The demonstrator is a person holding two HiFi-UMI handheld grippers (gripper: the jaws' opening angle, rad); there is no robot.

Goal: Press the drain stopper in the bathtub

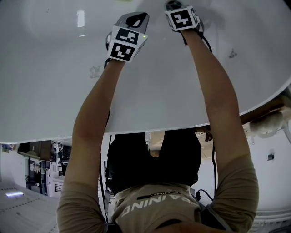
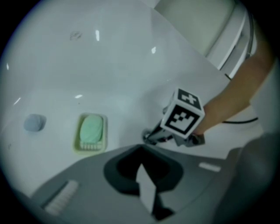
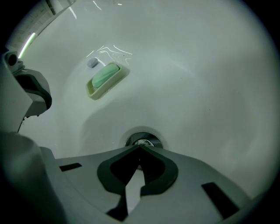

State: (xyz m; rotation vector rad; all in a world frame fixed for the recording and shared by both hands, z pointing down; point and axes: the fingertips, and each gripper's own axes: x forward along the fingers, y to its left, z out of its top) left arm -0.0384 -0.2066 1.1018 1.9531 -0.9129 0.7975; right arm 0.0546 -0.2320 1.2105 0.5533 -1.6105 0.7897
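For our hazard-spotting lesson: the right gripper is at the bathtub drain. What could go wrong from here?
The right gripper has its shut tips at the near edge of the drain stopper, so they may slip off the shiny metal when pressed. The left gripper hangs shut close by and could knock it.

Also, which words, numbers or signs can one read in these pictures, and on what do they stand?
"AINING": upside down on the person's shirt; its start is hidden.
Left gripper and right gripper: square markers only, no letters.
Bathtub and soap dish: no print seen.
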